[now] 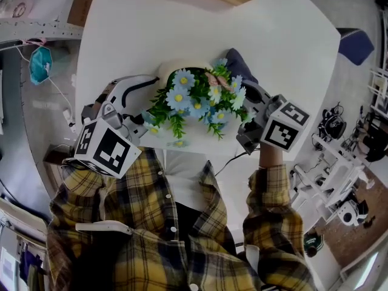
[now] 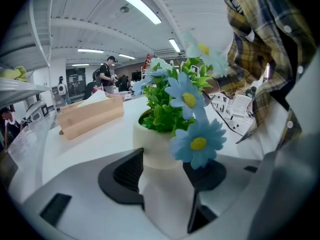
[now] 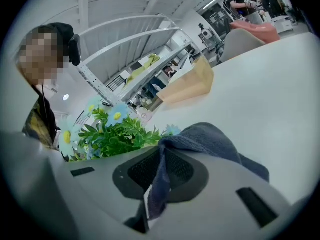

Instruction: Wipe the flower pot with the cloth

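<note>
Left gripper view: left gripper [image 2: 167, 173] is clasping flower pot [image 2: 156, 145] at its base, 1 pad on each side | right gripper view: right gripper [image 3: 159, 178] is pinching blue cloth [image 3: 212, 141], jaws nearly together, just beside the flower pot | head view: flower pot is standing on white table [image 1: 285, 47], between the 2 grippers.

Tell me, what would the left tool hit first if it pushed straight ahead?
The cream flower pot, standing right at the left tool's tips; whether they already touch it is unclear.
</note>
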The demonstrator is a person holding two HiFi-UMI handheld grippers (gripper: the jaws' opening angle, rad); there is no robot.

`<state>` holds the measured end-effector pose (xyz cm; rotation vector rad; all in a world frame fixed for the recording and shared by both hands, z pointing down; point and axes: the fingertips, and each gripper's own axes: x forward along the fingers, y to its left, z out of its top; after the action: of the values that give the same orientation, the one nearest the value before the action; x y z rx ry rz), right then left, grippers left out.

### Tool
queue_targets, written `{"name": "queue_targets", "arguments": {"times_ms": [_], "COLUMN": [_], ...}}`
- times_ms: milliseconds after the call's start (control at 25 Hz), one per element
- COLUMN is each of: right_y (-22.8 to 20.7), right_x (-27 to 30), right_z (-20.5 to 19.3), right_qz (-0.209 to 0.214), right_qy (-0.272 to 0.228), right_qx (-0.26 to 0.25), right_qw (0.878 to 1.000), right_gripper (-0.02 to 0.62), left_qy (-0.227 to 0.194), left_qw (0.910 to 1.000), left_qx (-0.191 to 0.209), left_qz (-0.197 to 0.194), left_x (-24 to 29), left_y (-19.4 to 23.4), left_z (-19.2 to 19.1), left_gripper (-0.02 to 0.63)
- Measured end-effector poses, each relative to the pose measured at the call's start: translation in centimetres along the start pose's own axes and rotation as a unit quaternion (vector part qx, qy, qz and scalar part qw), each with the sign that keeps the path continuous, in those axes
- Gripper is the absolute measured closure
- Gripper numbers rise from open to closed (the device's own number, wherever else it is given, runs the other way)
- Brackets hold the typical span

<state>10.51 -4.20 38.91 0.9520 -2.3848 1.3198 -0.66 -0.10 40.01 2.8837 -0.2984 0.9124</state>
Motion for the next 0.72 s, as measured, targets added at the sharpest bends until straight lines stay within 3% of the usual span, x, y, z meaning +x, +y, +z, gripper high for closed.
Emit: {"name": "queue_targets", "arguments": {"times_ms": [720], "right_y": [0.1], "right_x": [2.4], "right_z": [2.8], "right_qz": [0.100], "right_qy": [0.100], "right_qx": [-0.032], "right_qw": [0.990], "right_gripper": [0.574], "left_qy": [0.006], "left_qw": [0.9998], "left_qx": [-0.001], "left_qz": [0.018], "left_x": [0.0], "left_y": [0.0], "left_z": [-0.2], "left_gripper": [0.354]}}
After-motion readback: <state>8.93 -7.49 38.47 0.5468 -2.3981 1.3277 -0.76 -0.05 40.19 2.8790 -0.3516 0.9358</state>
